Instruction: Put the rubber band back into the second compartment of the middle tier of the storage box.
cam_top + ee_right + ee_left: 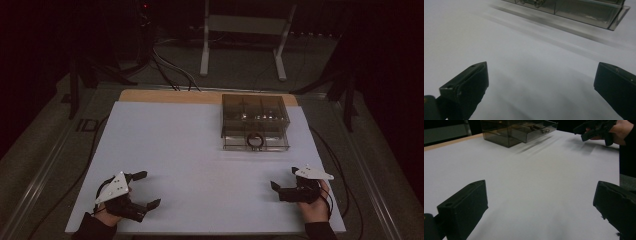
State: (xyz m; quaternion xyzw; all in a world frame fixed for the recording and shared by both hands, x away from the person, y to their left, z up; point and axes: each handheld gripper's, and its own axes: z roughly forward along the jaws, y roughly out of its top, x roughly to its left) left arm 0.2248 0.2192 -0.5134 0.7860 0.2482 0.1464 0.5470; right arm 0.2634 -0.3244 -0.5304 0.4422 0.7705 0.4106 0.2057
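The room is dark, and a white surface [200,165] lies on a wooden board. The left claw [145,189] rests low on the surface with its two black jaws wide apart, holding nothing. The right claw [282,180] rests there too, jaws spread wide and holding nothing. A clear plastic box [255,121] sits at the far side of the surface, well beyond the right claw. A dark ring [255,140] shows at the box's near wall.
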